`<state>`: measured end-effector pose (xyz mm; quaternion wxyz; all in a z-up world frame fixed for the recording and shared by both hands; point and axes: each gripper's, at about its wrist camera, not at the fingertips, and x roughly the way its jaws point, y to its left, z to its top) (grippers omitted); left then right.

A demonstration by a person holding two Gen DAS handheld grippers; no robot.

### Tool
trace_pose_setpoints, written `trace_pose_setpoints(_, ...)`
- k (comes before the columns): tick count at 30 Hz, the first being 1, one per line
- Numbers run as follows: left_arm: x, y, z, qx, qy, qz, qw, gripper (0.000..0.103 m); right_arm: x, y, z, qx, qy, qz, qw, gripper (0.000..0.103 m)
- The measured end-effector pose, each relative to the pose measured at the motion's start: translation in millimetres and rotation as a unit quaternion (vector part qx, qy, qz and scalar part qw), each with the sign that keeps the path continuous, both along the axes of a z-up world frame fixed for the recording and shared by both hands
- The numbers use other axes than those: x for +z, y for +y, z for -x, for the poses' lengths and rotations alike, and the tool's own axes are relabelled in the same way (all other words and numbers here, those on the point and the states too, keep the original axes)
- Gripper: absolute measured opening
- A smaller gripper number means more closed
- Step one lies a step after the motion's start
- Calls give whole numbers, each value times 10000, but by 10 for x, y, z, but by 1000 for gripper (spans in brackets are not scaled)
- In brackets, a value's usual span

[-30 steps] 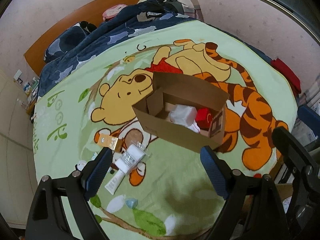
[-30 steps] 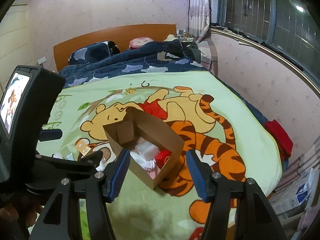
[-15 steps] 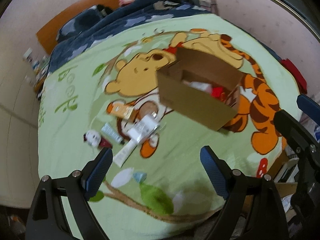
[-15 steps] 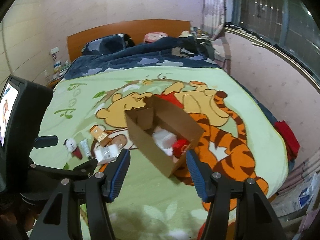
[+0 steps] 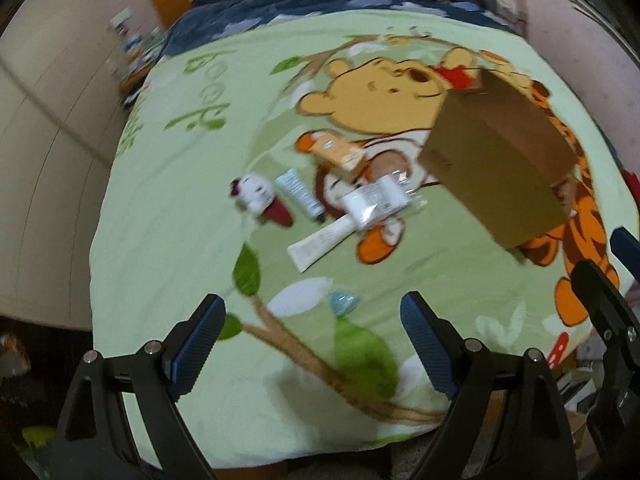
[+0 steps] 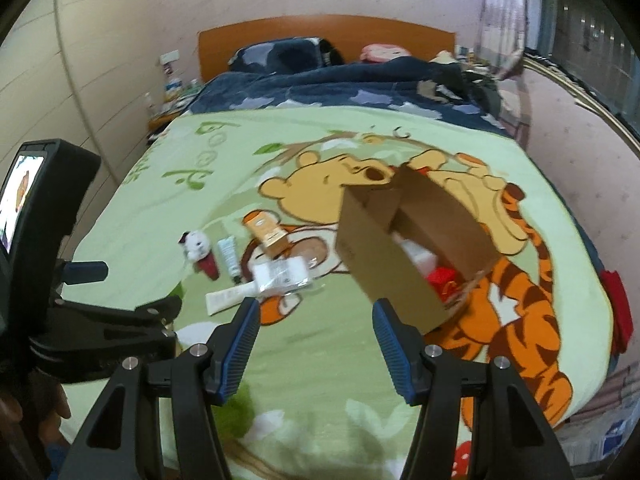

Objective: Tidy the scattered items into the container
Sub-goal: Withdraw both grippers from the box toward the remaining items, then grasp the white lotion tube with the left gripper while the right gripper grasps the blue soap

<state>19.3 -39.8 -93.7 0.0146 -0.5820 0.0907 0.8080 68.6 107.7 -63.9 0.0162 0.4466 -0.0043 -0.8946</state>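
The left gripper [image 5: 312,320] is wide open and holds nothing. The right gripper [image 6: 316,324] is partly open, empty too. Past them, in the middle of the frame, tubes [image 5: 320,240], a packet [image 5: 376,200] and a toy [image 5: 256,194] lie on the blanket [image 5: 168,208]. The box [image 5: 496,164] sits at the right.

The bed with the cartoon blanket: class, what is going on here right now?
A person holds a left gripper and a right gripper above the blanket; both are open and hold nothing. A cardboard box already contains some white and red things. Still lying loose beside it are an orange carton, a wrapped white packet, two tubes and a small plush toy. Nothing is being touched yet.
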Motion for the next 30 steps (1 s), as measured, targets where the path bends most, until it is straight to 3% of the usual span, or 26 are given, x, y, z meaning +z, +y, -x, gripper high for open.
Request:
trace_pose_setpoints(10, -392, -552, -45, 709, -203, 127, 9972, 90, -404, -280, 129, 429, -361, 71, 9984, 60)
trace_pose_setpoints(16, -788, -678, -61, 755, -458, 167, 9960, 90, -758, -444, 200, 648, -654, 75, 9957, 60)
trace_pose_setpoints(25, -1373, -423, 414, -215, -215, -1, 9995, 90, -1113, -456, 302, 554, -839, -40, 9949, 60)
trace_pose_setpoints(30, -1754, -137, 800, -1072, -136, -82, 9941, 90, -1321, -363, 356, 371, -964, -97, 9946, 60)
